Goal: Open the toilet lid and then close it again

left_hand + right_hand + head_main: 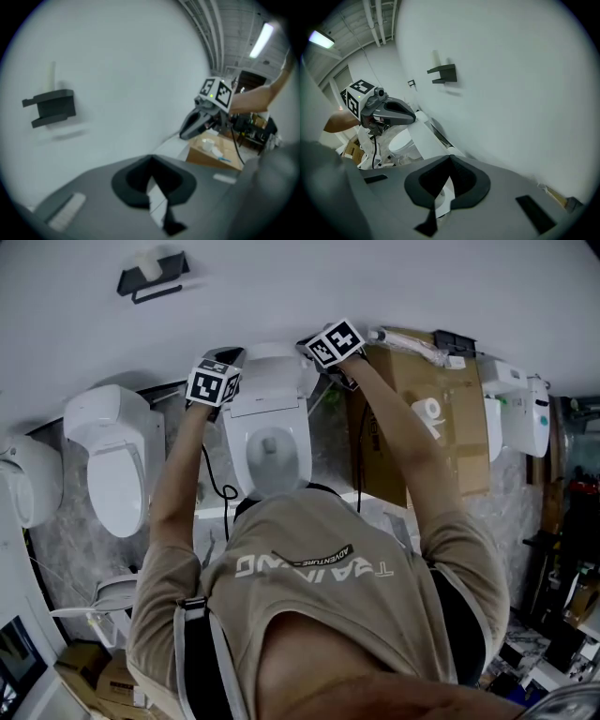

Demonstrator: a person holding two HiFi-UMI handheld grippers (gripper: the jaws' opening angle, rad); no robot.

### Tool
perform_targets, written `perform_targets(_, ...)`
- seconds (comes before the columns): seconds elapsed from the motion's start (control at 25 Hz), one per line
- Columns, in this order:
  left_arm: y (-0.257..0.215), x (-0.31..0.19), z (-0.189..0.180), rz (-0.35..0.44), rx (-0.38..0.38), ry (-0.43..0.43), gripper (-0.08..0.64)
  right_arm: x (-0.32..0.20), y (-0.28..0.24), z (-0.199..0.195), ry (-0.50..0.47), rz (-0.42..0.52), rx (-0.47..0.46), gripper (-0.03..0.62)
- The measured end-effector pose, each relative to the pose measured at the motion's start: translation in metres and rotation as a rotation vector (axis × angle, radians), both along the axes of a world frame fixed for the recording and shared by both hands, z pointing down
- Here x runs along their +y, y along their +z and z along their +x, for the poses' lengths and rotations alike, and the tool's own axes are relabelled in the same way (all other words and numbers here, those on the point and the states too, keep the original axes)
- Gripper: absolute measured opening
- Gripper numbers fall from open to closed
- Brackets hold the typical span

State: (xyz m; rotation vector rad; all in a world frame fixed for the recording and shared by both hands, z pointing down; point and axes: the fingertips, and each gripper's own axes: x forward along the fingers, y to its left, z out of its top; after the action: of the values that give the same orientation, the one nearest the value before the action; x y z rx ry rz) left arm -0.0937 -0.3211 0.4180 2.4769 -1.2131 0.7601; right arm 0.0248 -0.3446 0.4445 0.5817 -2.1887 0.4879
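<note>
The white toilet (272, 451) stands against the wall with its bowl uncovered. Its lid (272, 381) is raised upright near the wall. My left gripper (214, 381) sits at the lid's top left corner and my right gripper (333, 343) at its top right corner. In the left gripper view the jaws (151, 159) are closed onto a thin white strip of lid edge (157, 197), and the right gripper (199, 122) shows beyond. In the right gripper view the jaws (450, 158) pinch the same white edge (423, 137), which runs toward the left gripper (389, 112).
A second toilet (117, 465) stands to the left and a third (28, 479) at the far left. A large cardboard box (431, 418) leans right of the toilet. A black bracket (150, 277) hangs on the wall. A black cable (220, 488) trails down.
</note>
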Motion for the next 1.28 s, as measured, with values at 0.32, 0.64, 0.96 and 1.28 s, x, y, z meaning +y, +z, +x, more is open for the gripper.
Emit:
perform_targets(0.32, 0.002, 0.043, 0.006, 0.002, 0.008, 0.016, 0.005, 0.041, 0.002, 0.005, -0.016, 0.02, 0.019, 0.014)
perform_targets(0.64, 0.012, 0.097, 0.012, -0.008, 0.021, 0.026, 0.005, 0.095, 0.011, 0.012, -0.004, 0.013, -0.007, 0.014)
perform_targets(0.96, 0.026, 0.147, 0.02, -0.033, 0.054, 0.022, 0.005, 0.144, 0.023, 0.022, 0.03, -0.001, -0.035, 0.014)
perform_targets(1.28, 0.044, 0.19, 0.026, -0.097, 0.089, 0.06, 0.005, 0.187, 0.042, 0.028, 0.078, -0.068, -0.057, 0.014)
